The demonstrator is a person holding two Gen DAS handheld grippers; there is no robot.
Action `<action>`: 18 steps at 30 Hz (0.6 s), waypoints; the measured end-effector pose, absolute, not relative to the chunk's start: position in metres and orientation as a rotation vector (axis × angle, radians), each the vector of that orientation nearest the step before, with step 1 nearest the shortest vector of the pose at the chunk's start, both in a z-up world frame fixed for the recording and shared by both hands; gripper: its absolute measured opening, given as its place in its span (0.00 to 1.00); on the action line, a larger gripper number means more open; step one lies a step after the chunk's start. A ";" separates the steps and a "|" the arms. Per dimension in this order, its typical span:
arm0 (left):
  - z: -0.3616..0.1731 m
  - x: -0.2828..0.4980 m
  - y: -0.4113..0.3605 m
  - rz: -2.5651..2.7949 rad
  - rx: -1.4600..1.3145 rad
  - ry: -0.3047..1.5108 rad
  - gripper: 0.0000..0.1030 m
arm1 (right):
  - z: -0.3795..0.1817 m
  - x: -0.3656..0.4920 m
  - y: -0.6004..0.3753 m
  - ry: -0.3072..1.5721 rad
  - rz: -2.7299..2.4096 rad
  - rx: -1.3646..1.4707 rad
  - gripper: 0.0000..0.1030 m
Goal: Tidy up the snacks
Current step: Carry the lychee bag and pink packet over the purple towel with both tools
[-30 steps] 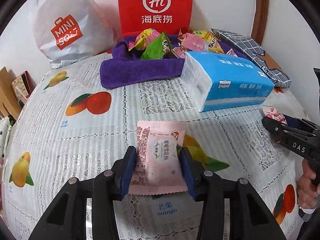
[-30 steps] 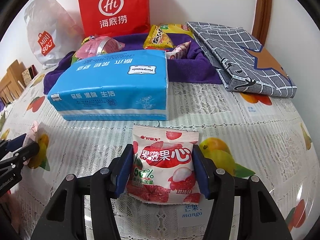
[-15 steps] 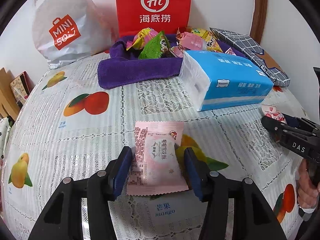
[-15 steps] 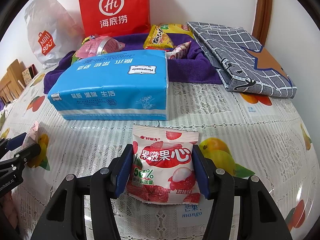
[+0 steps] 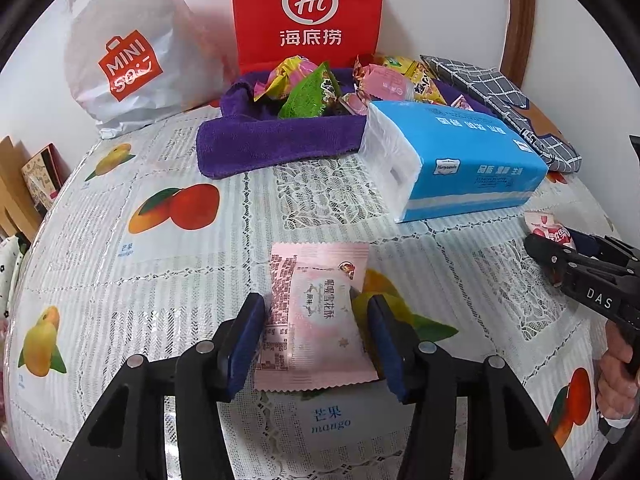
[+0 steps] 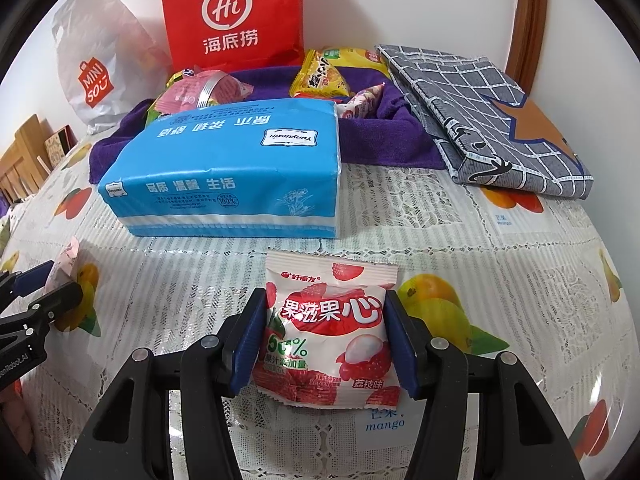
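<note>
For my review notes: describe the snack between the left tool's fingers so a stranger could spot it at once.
Start from the blue tissue pack on the fruit-print tablecloth. In front of it lies a flat pale pink packet between the left tool fingers. Unlike the lychee packet to its right, it has no red fruit picture.

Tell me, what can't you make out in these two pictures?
- Right wrist view: the blue tissue pack hides most snacks on the purple towel.
- Left wrist view: the picture's right edge cuts off the person; only a hand shows.
- Both views: the white shopping bag is opaque, its contents unseen.
</note>
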State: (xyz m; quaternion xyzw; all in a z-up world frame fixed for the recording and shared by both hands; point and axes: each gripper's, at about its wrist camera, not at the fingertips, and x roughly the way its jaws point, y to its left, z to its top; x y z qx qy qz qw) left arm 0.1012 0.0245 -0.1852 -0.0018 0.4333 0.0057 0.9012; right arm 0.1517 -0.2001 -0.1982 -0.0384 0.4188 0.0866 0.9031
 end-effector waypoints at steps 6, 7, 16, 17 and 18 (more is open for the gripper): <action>-0.185 0.101 0.027 0.012 -0.012 0.894 0.47 | -0.198 0.152 -0.200 0.866 0.181 -0.085 0.54; -0.185 0.101 0.028 0.013 -0.014 0.893 0.46 | -0.198 0.152 -0.200 0.866 0.181 -0.084 0.54; -0.184 0.101 0.027 0.022 -0.009 0.892 0.42 | -0.199 0.152 -0.200 0.863 0.188 -0.082 0.52; -0.184 0.101 0.027 0.024 -0.008 0.892 0.42 | -0.199 0.151 -0.200 0.863 0.189 -0.081 0.52; -0.184 0.101 0.027 0.026 -0.008 0.892 0.41 | -0.199 0.151 -0.200 0.863 0.188 -0.081 0.52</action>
